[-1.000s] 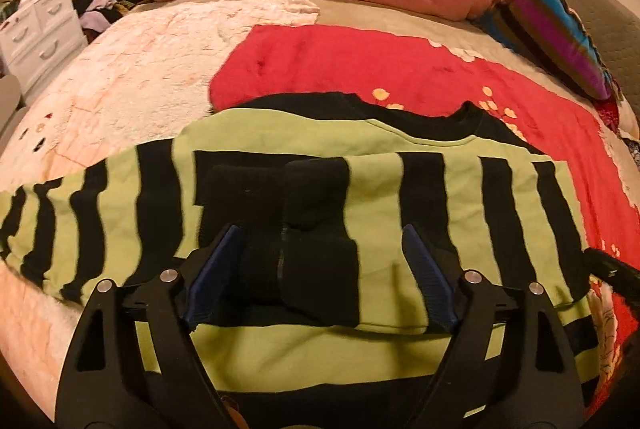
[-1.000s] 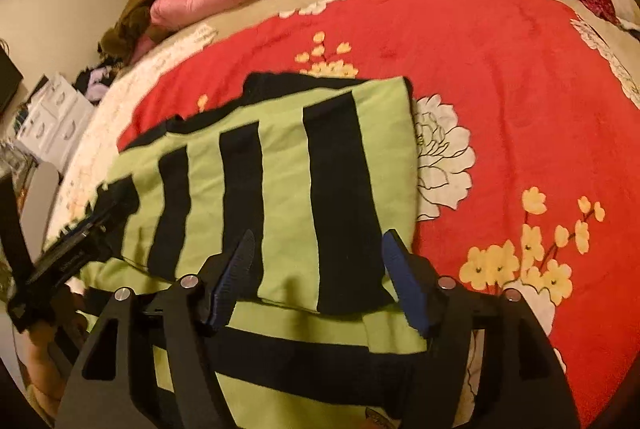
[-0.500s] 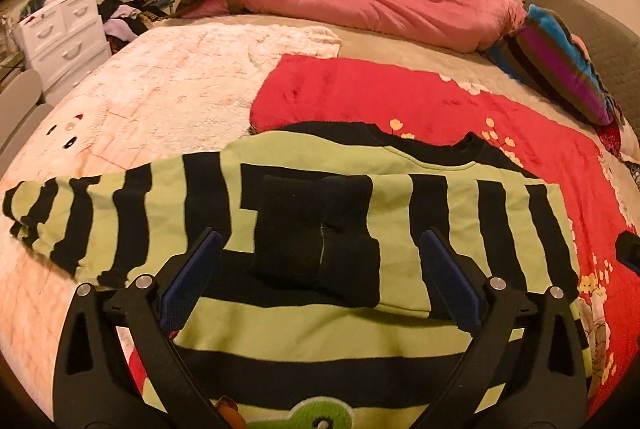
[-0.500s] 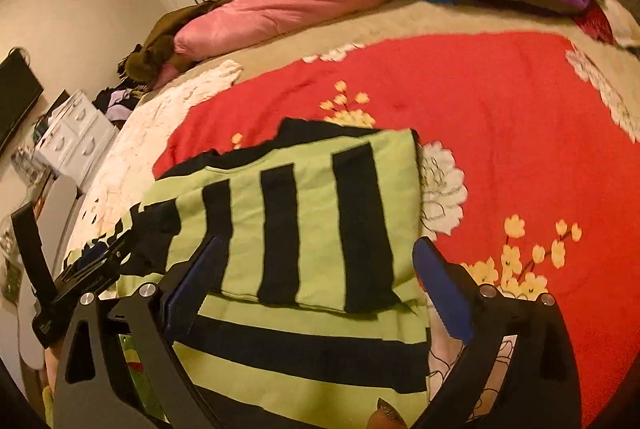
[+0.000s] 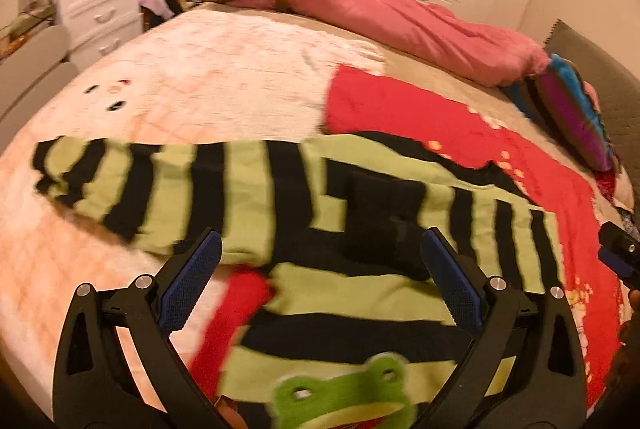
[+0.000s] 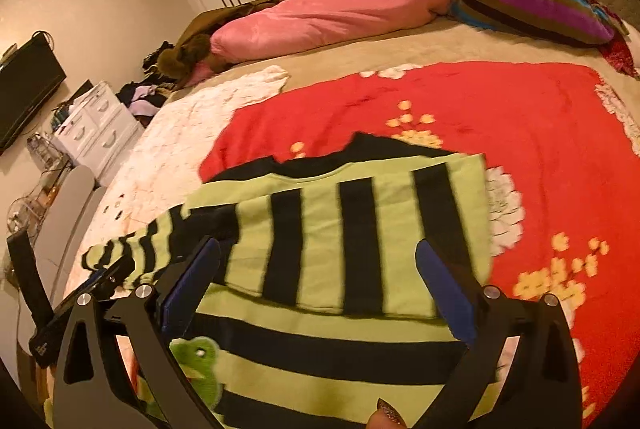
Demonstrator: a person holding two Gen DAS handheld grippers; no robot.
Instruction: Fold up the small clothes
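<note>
Above the striped sweater [image 5: 360, 237], left tool [image 5: 320, 269] and right tool [image 6: 316, 277] angled downward, both released

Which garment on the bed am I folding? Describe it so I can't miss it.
On the bed's red blanket, nearest both grippers, lies a sweater with one sleeve stretched across the white blanket. Only it has lime-and-black stripes and a green frog patch.

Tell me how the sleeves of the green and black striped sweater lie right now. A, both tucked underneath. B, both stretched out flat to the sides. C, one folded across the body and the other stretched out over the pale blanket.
C: on the striped sweater, one sleeve lies folded over the body, while the other sleeve reaches out across the pale blanket.
</note>
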